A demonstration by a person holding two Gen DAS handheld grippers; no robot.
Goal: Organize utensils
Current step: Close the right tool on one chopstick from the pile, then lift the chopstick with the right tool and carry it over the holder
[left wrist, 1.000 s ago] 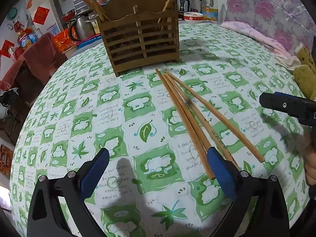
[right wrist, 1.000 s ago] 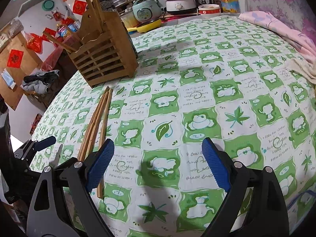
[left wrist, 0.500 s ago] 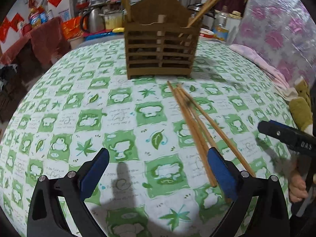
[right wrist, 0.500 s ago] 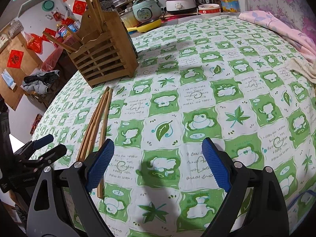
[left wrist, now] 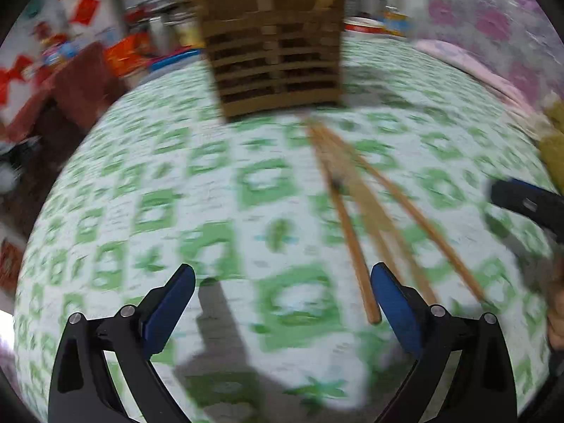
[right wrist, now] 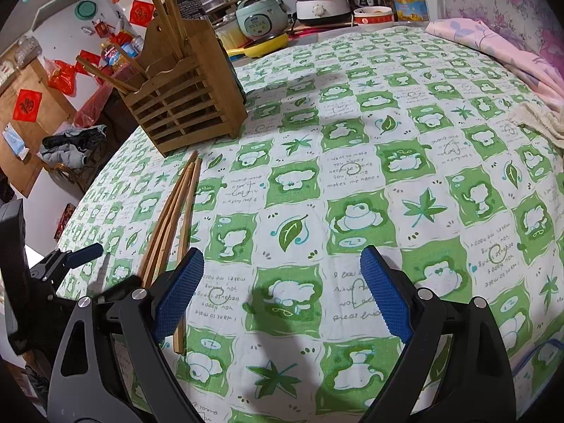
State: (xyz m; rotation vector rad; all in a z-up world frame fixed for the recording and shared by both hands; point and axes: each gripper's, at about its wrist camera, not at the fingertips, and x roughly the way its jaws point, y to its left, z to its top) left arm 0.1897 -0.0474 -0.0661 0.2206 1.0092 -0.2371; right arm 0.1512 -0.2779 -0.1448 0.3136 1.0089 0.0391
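Cluttered kitchen bkgd behind a desk [right wrist: 352, 81] w/ green-and-white check cloth; rice cookers and jars along the far edge.

Landmark: wooden slatted holder [right wrist: 183, 95], upright on the desk, already w/ a few chopsticks sticking out of its top.

Loose chopsticks [right wrist: 176, 218]: bundle lying flat on the cloth, far tips just in front of the holder's base, near ends fanning out toward the cameras. Count approx 4; left view too blurred to confirm.

Left gripper [left wrist: 282, 303]: fingers spread wide, nothing between them. One chopstick [left wrist: 352, 246] ends just inside its right finger, the rest pass outside it. View smeared.

Right gripper [right wrist: 282, 289]: fingers spread wide, empty, over bare cloth; bundle lies just outside its left finger, on the holder side.

Step (judgement): approach for pick-up of the loose sticks; nothing grasped yet.

Next move calls for: centring one gripper's fingers across a stick or the bundle near its near end, lowering to the cloth, closing, then lifting and tipping upright over the holder's top opening. Thin, flat-lying sticks = likely to roll or slip.
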